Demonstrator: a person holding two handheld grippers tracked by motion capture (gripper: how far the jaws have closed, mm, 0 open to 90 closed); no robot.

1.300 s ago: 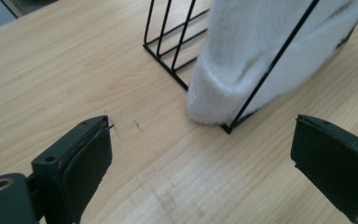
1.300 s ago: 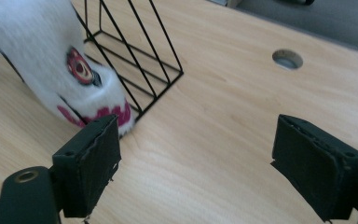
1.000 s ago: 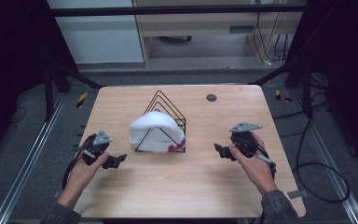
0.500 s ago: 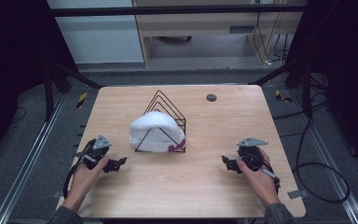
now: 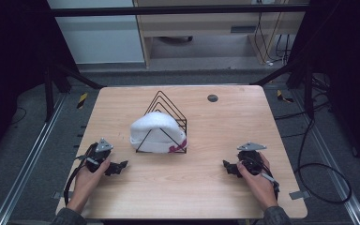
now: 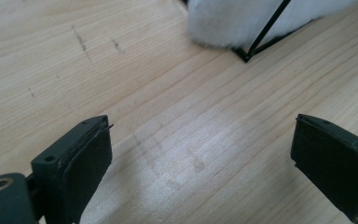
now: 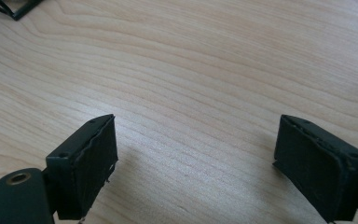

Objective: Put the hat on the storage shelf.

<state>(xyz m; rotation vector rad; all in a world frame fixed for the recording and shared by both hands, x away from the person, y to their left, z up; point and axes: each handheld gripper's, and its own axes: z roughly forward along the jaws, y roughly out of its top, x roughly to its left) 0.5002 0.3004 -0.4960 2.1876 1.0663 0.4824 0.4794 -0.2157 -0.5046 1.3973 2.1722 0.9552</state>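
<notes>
I am at a wooden bench [image 5: 192, 187] and I hold a claw in each hand. My left claw [image 5: 117, 166] sits low over the bench near the front left side, and its two black jaws are wide apart with nothing between them. In the left gripper view I see bare wood between the jaws, and up at the top a bit of a white fluffy hat [image 6: 242, 21] and a corner of a black wire rack [image 6: 254, 46]. My right claw [image 5: 229, 168] sits low over the bench near the front right side. Its jaws are wide apart too, and they hold nothing. In the right gripper view there is bare wood between them, and a small bit of the black wire rack peeks in at the top left corner. From the high view, the rack [image 5: 166, 105] stands in the middle of the bench, shaped like pointy triangles. The white hat [image 5: 152, 129] rests in the front part of the rack, with a little dark red spot on its lower edge. Both claws are well apart from the rack, one on each side. A small dark round thing [image 5: 212, 98] lies on the bench near the back.
</notes>
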